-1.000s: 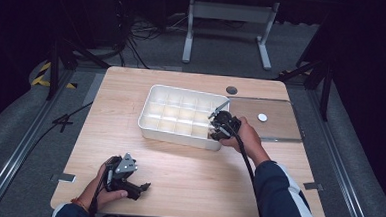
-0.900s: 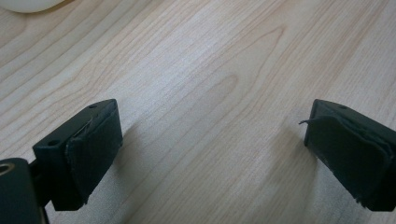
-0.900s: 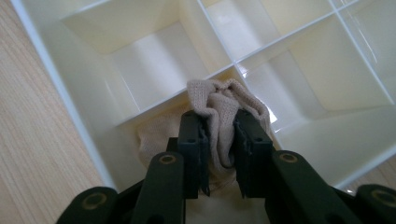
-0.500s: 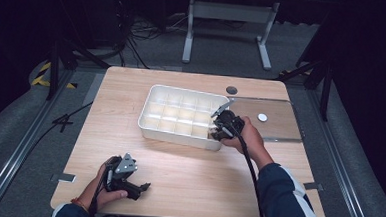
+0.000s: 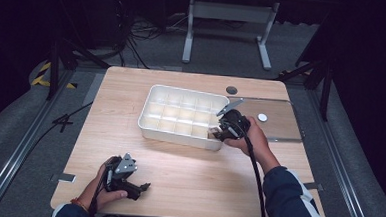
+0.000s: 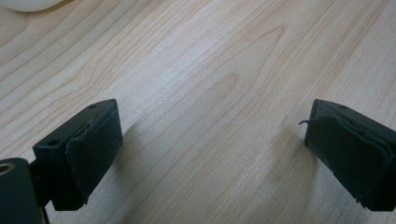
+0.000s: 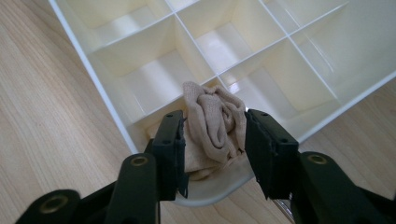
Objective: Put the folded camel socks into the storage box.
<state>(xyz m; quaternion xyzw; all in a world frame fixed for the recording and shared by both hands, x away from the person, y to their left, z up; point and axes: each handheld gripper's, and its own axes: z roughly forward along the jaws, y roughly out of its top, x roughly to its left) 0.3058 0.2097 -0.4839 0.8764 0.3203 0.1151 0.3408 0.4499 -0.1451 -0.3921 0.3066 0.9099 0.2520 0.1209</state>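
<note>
Your right gripper (image 7: 212, 135) clenches a beige cloth (image 7: 212, 122) over the tray's (image 5: 150, 128) corner cell, nearest the worktop's (image 5: 197, 174) right edge. Your left gripper (image 6: 210, 149) rests near the front-left corner, jaws released and empty. Risk, as judged: the cloth bulges above the dividers, so letting go high could leave it draped across a wall, or lifting could drag the light tray
</note>
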